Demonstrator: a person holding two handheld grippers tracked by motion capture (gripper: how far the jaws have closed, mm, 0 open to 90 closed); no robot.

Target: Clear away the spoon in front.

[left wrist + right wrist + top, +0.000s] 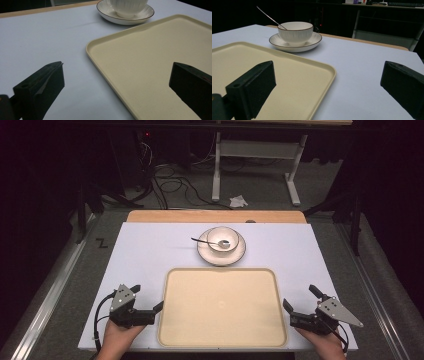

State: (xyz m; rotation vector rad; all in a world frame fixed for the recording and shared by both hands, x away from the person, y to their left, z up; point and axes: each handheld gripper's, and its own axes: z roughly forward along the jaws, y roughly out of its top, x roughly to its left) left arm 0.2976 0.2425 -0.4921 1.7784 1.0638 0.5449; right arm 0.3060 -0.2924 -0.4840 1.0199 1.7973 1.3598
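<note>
Start position judged: tray flanked at 9 and 3 o'clock by left gripper and right gripper, both spread, nothing pinched. Next, tray edges likely to be straddled; bowl on saucer sits at 12 o'clock.

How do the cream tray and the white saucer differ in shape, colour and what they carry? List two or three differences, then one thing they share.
The tray is rectangular with rounded corners; the saucer is round. The tray is plain cream, while the saucer is white with a dark rim line. The tray carries nothing, but the saucer holds a bowl with a spoon in it. Both lie flat on the white table.
</note>
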